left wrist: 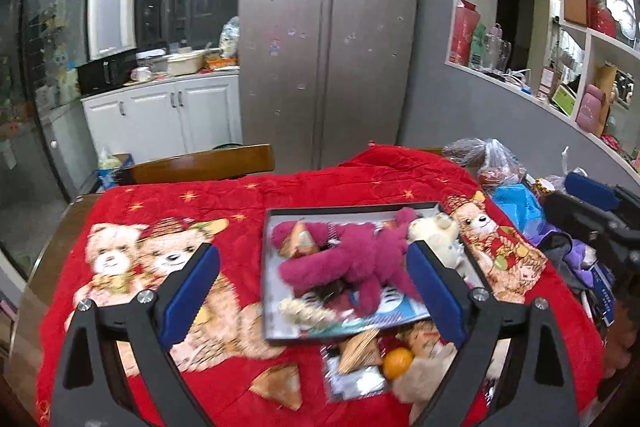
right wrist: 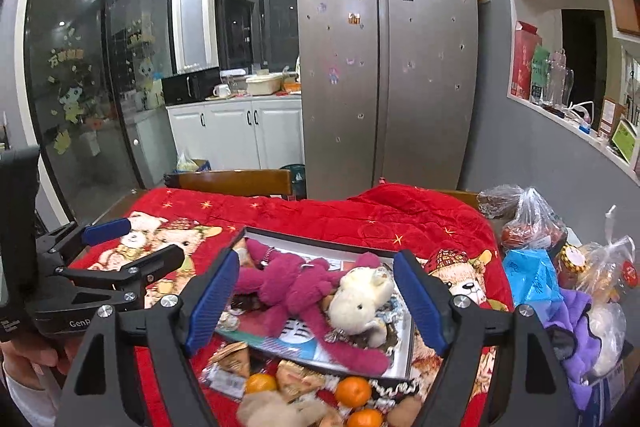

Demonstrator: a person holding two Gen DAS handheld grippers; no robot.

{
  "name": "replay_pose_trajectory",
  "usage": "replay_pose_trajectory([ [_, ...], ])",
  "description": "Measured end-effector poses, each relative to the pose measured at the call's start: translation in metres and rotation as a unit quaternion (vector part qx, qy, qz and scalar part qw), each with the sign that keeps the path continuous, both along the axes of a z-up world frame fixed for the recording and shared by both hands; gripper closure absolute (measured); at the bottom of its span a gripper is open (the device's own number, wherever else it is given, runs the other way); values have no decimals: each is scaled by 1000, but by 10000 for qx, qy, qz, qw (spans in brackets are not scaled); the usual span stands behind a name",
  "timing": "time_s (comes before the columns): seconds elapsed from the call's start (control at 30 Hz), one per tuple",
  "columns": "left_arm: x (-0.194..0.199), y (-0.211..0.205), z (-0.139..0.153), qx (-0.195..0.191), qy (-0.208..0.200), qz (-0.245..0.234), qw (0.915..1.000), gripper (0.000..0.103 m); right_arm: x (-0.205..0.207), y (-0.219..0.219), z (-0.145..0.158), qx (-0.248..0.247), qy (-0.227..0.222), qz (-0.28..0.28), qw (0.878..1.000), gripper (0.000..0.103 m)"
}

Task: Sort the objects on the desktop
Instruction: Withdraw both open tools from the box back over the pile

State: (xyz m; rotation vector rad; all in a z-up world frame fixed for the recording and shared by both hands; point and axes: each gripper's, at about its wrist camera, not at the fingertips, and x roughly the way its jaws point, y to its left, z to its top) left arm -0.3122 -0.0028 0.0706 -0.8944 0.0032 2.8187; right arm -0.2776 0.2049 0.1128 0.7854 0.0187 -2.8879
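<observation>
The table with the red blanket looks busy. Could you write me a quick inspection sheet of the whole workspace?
Surface: red blanket printed with bears, spread over a wooden table.
Job's things: dark-rimmed tray holding a magenta plush toy and a cream plush toy; oranges and snack packets on the blanket in front of it.
Clutter: plastic bags, blue bag and purple cloth at the table's right edge.
Grippers: left gripper and right gripper both open, nothing held.
Cables: white cable on the wall shelf.
Surroundings: fridge, white cabinets, wooden chair.
</observation>
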Motion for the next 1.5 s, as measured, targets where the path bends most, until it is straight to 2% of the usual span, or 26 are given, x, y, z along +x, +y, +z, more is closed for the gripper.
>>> replay_pose_trajectory([
  [0.13, 30, -27, -2, 130, -54, 205, 9997, 7, 30, -3, 4, -38, 130, 50, 9999, 21],
  [0.27, 51, -41, -16, 12, -156, 290, 9995, 7, 52, -9, -2, -43, 149, 98, 9998, 21],
  [0.4, 68, -43, -42, -319, -245, 55, 9992, 7, 69, -13, -27, -111, 25, 158, 9998, 21],
  [0.53, 80, -42, -77, -108, -177, -104, 9997, 7, 81, -15, -60, -405, -52, 264, 9988, 21],
  [0.67, 79, -38, -104, 24, -200, -188, 9996, 7, 82, -16, -98, -736, -111, 289, 9968, 21],
  [0.77, 72, -28, -118, -168, -376, -118, 9991, 7, 76, -16, -117, -769, -366, 297, 9959, 21],
  [0.9, 70, -22, -124, -253, -373, -185, 9988, 7, 74, -23, -127, -519, -472, 281, 9971, 21],
  [1.2, 58, -27, -144, -274, -659, -76, 9974, 7, 68, -32, -147, -402, -784, 360, 9955, 21],
  [1.5, 51, -20, -157, -449, -792, -125, 9958, 7, 60, -30, -159, -505, -1037, 352, 9927, 21],
])
